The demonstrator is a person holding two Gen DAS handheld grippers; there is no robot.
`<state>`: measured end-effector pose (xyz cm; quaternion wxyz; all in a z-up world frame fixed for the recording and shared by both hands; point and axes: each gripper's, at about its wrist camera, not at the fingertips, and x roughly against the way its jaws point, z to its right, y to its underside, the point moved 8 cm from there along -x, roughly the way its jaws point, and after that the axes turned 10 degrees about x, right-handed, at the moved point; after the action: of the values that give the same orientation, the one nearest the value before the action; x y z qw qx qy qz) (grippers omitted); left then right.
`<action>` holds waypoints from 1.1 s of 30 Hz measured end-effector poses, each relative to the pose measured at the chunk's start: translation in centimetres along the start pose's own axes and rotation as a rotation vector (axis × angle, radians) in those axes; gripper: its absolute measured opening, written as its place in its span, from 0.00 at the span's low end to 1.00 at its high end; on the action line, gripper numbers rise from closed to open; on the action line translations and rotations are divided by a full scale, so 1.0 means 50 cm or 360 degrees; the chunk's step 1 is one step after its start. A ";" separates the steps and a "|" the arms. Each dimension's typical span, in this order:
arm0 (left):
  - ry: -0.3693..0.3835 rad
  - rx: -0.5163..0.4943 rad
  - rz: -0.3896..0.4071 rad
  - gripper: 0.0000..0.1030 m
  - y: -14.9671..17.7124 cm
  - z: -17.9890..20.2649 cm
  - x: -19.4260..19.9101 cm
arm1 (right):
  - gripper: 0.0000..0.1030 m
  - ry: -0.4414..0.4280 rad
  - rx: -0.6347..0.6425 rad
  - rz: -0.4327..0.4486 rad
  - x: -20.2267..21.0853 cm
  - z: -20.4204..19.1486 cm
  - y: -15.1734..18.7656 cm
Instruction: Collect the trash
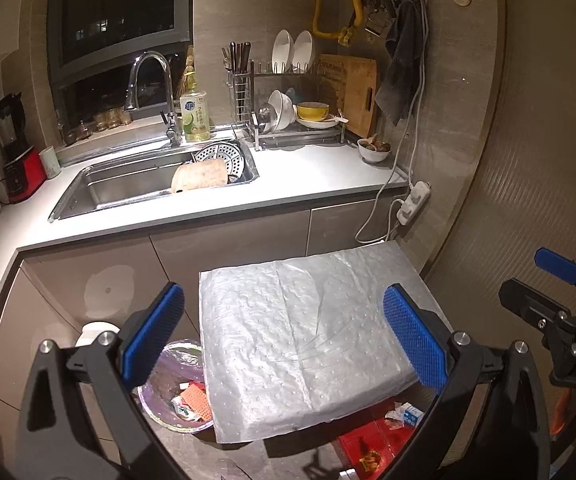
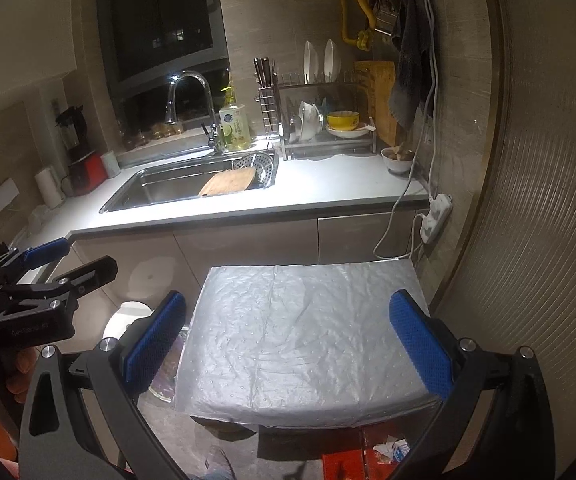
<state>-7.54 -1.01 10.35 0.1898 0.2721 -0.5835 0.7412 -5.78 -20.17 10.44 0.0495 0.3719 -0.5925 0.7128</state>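
Note:
A small table covered with a crinkled silver sheet (image 1: pixel 300 328) stands in front of the kitchen cabinets; it also shows in the right wrist view (image 2: pixel 304 336). A trash bin lined with a purple bag (image 1: pixel 175 392) sits on the floor at its left, holding crumpled wrappers (image 1: pixel 191 402). More scraps lie on a red mat (image 1: pixel 372 440) under the table's right side, with a crumpled white and blue wrapper (image 1: pixel 406 416). My left gripper (image 1: pixel 283 340) is open and empty above the table. My right gripper (image 2: pixel 292 344) is open and empty above it too.
A white countertop (image 1: pixel 308 176) with a steel sink (image 1: pixel 135 188) runs behind. A dish rack (image 1: pixel 300 112), soap bottle (image 1: pixel 193 114) and bowl (image 1: pixel 374 150) stand on it. A power strip (image 1: pixel 414 202) hangs at the right. A ribbed wall (image 2: pixel 536 240) closes the right side.

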 end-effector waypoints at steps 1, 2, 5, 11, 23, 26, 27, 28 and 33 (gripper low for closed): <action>-0.0005 0.0001 0.0004 0.93 -0.001 0.010 0.002 | 0.98 0.0001 0.0011 0.0009 0.005 0.005 0.001; -0.0011 -0.0003 0.0019 0.93 -0.002 0.019 0.005 | 0.98 0.0006 0.0020 0.0012 0.008 0.008 0.003; -0.0048 -0.0019 0.0053 0.93 -0.006 0.043 0.009 | 0.98 0.0016 0.0044 0.0021 0.010 0.017 0.009; -0.0068 -0.0046 0.0085 0.93 -0.012 0.070 0.020 | 0.98 -0.0007 0.0054 0.0038 0.010 0.024 0.013; -0.0067 -0.0041 0.0091 0.93 -0.019 0.066 0.025 | 0.98 -0.0009 0.0068 0.0039 0.008 0.015 0.010; -0.0062 -0.0047 0.0078 0.93 -0.016 0.065 0.023 | 0.98 -0.0009 0.0072 0.0032 0.005 0.013 0.010; -0.0060 -0.0047 0.0075 0.93 -0.015 0.064 0.023 | 0.98 -0.0010 0.0071 0.0032 0.005 0.013 0.008; -0.0059 -0.0049 0.0072 0.93 -0.015 0.063 0.022 | 0.98 -0.0009 0.0069 0.0032 0.005 0.013 0.008; -0.0042 -0.0051 0.0060 0.93 -0.015 0.060 0.022 | 0.98 -0.0008 0.0071 0.0028 0.003 0.013 0.008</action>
<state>-7.40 -3.75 12.11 0.1723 0.2677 -0.6028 0.7316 -5.79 -20.93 10.22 0.0335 0.3695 -0.5800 0.7253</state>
